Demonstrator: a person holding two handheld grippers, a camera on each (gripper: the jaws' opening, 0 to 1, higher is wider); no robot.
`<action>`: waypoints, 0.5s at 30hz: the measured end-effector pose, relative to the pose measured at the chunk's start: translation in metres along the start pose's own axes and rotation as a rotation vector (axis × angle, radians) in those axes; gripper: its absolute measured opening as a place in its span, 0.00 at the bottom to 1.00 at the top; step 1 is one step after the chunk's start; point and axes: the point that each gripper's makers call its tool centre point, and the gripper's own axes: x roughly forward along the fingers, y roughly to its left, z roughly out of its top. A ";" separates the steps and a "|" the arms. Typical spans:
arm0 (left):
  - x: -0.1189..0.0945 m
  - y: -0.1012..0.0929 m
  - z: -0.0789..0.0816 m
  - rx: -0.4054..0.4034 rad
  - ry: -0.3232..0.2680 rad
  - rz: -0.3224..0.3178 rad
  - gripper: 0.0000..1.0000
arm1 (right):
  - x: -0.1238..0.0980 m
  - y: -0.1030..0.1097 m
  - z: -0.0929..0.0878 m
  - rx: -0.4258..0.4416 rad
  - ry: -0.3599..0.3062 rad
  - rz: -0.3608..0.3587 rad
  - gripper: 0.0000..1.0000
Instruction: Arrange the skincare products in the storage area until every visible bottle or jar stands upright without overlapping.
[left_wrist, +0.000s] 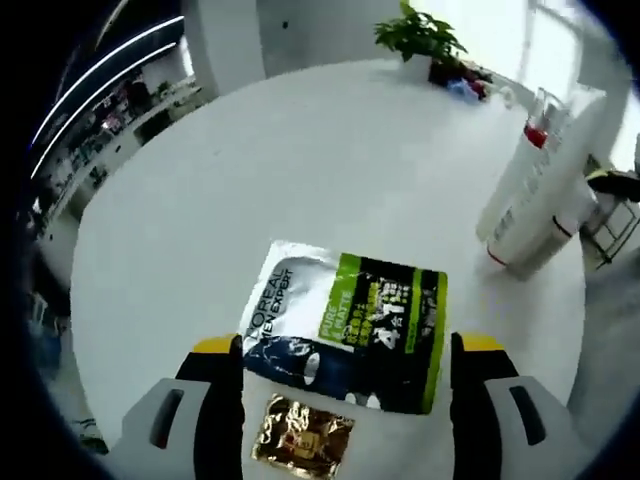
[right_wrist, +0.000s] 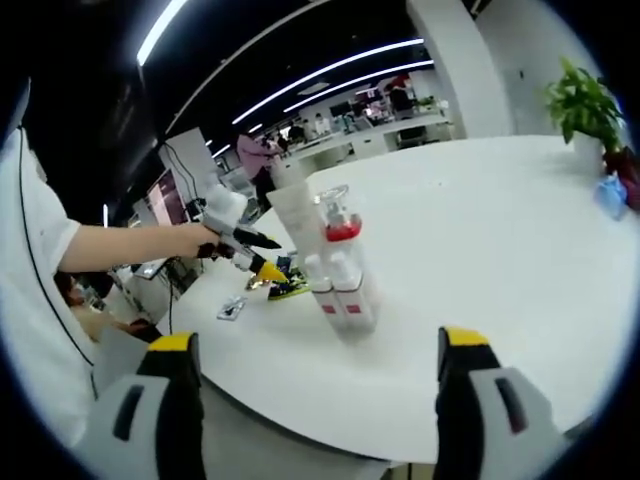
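A flat sachet pack (left_wrist: 345, 325), printed white, green and dark, lies face up on the round white worktop (left_wrist: 300, 170) close to its near edge, its long axis running roughly across the left gripper view, from one jaw toward the other. Just beside it, nearer the camera, lies a small gold foil sachet (left_wrist: 302, 437), also flat.

The left claw (left_wrist: 347, 345) is spread wide, its yellow-tipped jaws standing one at each end of the pack; I cannot tell whether they touch it or hover above it. Nothing is pinched.

Toward the worktop's right edge in this view stands a cluster of white bottles (left_wrist: 530, 195) with red trim, a clear pump top on one; they look upright, leaning only with the lens.

The right claw (right_wrist: 315, 345) is likewise spread wide and holds nothing, hanging off the worktop's near edge (right_wrist: 330, 420). The right gripper view shows the bottles (right_wrist: 335, 265) from the other side: upright, packed touching one another, a tall tube behind and small red-banded ones in front. It also shows the person's hand (right_wrist: 195, 240) holding the left claw (right_wrist: 265, 265) over the sachets at the far left edge. A potted plant (left_wrist: 420, 40) sits at the worktop's far edge.
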 end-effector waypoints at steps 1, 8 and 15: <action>-0.002 -0.001 0.000 -0.053 -0.016 0.031 0.83 | 0.001 0.001 0.000 0.000 0.000 0.002 0.99; 0.005 -0.019 -0.011 -0.288 -0.052 0.164 0.88 | 0.002 0.001 0.001 0.000 -0.001 0.012 0.99; 0.015 -0.026 -0.022 -0.385 -0.022 0.233 0.91 | -0.005 -0.004 -0.004 0.014 0.002 0.000 0.98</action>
